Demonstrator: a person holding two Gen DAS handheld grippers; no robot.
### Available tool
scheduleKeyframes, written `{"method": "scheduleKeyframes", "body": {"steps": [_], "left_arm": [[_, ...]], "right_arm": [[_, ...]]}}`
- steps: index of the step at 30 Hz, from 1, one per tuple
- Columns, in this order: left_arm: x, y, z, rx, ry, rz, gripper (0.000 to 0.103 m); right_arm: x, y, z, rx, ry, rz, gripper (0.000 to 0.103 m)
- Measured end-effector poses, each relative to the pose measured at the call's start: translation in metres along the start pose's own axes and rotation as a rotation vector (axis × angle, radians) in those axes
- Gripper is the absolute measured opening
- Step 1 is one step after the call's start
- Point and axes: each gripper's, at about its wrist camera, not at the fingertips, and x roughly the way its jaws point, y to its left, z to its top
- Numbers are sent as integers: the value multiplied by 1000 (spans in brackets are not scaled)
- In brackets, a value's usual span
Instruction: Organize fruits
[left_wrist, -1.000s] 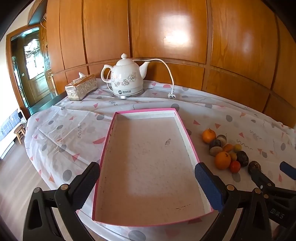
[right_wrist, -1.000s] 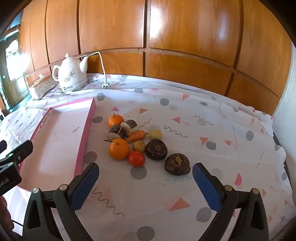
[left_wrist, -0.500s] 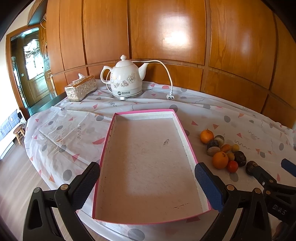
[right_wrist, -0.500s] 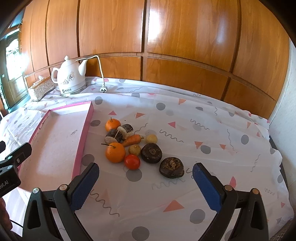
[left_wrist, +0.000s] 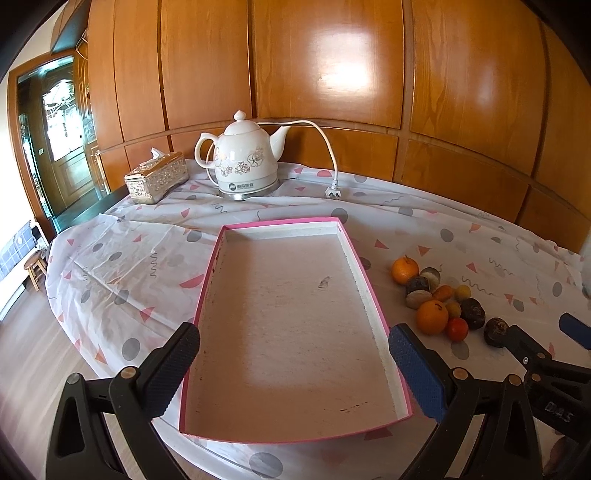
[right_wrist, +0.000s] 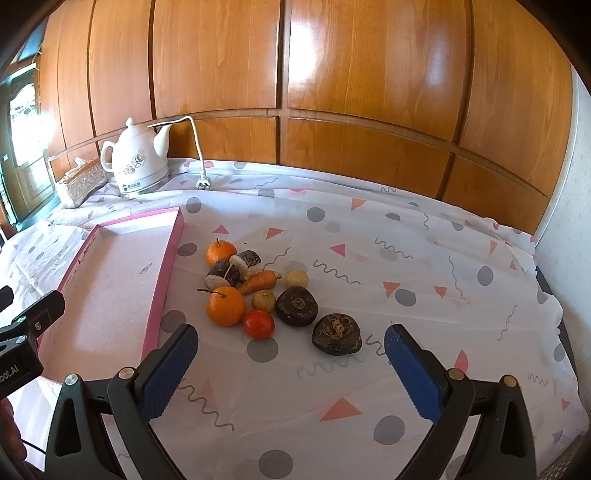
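Left wrist view faces the pink tray; right faces fruit pile; both share each.

A pink-rimmed tray with a whitish floor lay on a white tablecloth patterned with grey dots, pink triangles and squiggles, beside orange tangerines and a red tomato.

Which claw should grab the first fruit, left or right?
Probably the right claw: it is open and faces the fruit pile, with the red tomato nearest. The left claw, also open, hangs over the pink tray.
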Motion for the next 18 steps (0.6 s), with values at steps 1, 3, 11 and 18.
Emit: {"method": "scheduleKeyframes", "body": {"steps": [1,3,11,18], "left_arm": [[0,0,0,1,0,0,103],[0,0,0,2,-1,-2,103],[-2,-2,-1,6,-6,-7,103],[-3,-4,0,8,-8,-5,103]], "right_arm": [[0,0,0,0,1,1,103],[0,0,0,0,2,0,102],[-2,-2,0,4,-6,-1,103],[-4,-3,1,1,-16,-4,103]]}}
